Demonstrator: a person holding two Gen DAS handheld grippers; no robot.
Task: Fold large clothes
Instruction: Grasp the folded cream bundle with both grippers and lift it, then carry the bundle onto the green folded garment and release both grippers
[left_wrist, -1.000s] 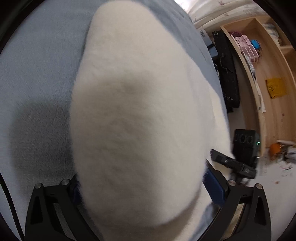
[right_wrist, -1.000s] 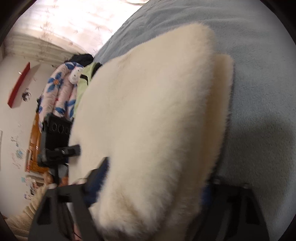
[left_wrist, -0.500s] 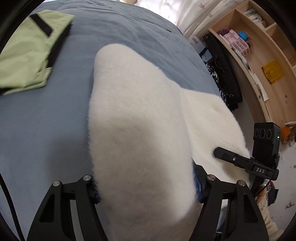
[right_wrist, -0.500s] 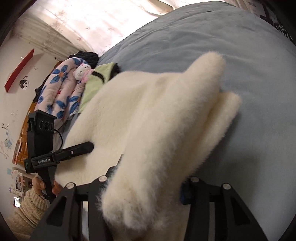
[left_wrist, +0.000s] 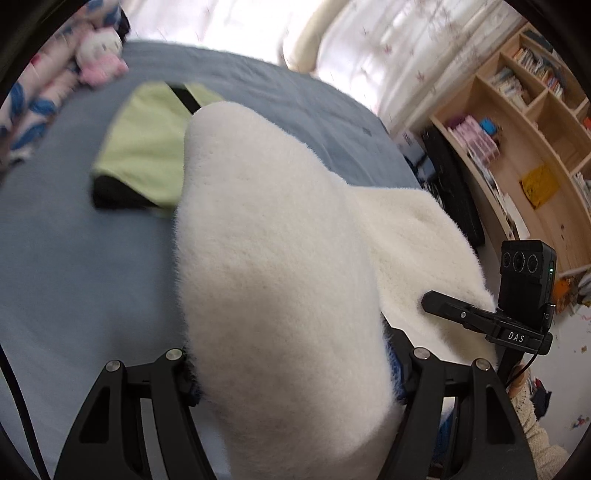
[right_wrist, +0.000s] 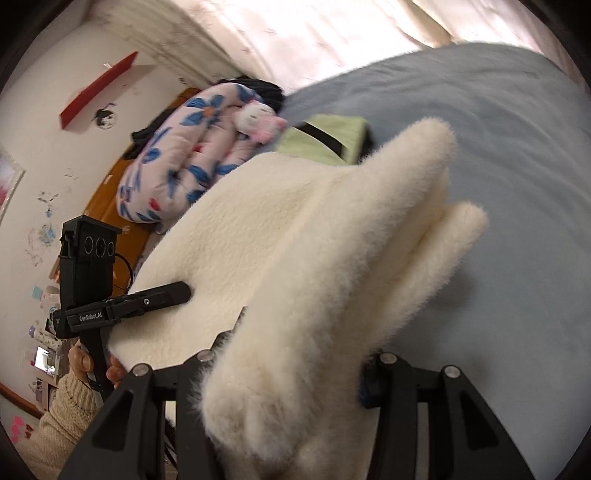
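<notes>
A large cream fleece garment (left_wrist: 280, 258) fills both views; in the right wrist view the same fleece (right_wrist: 295, 258) is bunched in thick layers over the blue bed (right_wrist: 517, 166). My left gripper (left_wrist: 291, 373) is shut on one thick fold of it, fingertips buried in the pile. My right gripper (right_wrist: 291, 369) is shut on another fold. Each view shows the other gripper beside the fleece: the right one in the left wrist view (left_wrist: 517, 314), the left one in the right wrist view (right_wrist: 110, 295).
A folded light-green garment (left_wrist: 147, 147) lies further up the blue bed (left_wrist: 74, 258). A floral quilt (right_wrist: 184, 158) and a small plush toy (right_wrist: 258, 120) sit at the head end. A wooden bookshelf (left_wrist: 524, 122) stands to the right of the bed.
Both grippers have tilted up with the fleece, from looking down on the bed to looking along it. The green garment, quilt and curtains have come into view.
</notes>
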